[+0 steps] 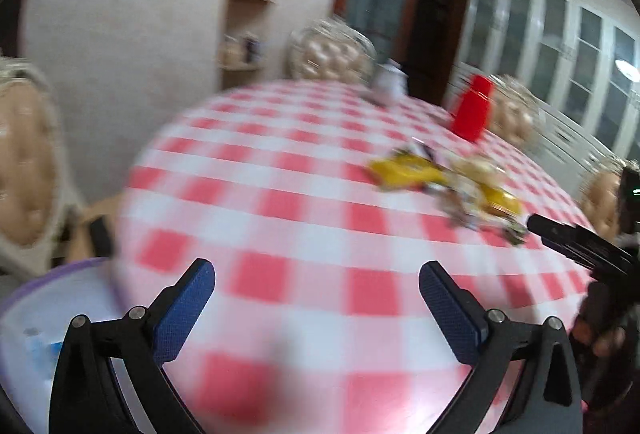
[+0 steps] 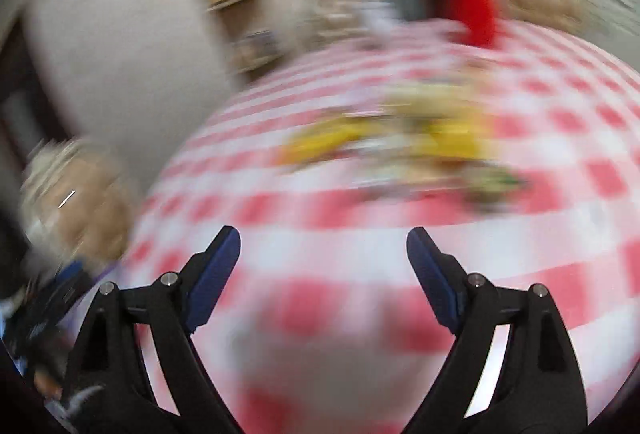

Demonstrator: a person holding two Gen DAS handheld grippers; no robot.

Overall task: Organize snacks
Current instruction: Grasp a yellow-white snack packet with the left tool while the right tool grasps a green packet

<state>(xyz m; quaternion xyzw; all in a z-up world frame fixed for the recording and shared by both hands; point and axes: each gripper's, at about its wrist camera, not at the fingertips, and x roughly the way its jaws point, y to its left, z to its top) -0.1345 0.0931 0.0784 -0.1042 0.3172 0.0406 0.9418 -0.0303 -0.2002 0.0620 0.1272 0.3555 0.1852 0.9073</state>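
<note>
Blue-padded left gripper [image 1: 316,280] hangs with its jaws wide apart and nothing between them, above the red-and-white checked counter [image 1: 280,162]. Right gripper [image 2: 323,246] is likewise spread and empty over the same cloth. Beyond both, near the counter's middle, lies a blurred heap of snacks [image 1: 444,190], mostly yellow wrappers. Behind the heap stands a red container [image 1: 474,110].

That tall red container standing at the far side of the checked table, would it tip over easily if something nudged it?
Probably, if nudged near the top: the red container stands upright and looks taller than it is wide. It rests on a cloth-covered table, so it may catch and tip rather than slide. Its weight and contents cannot be told; both views are blurred.
</note>
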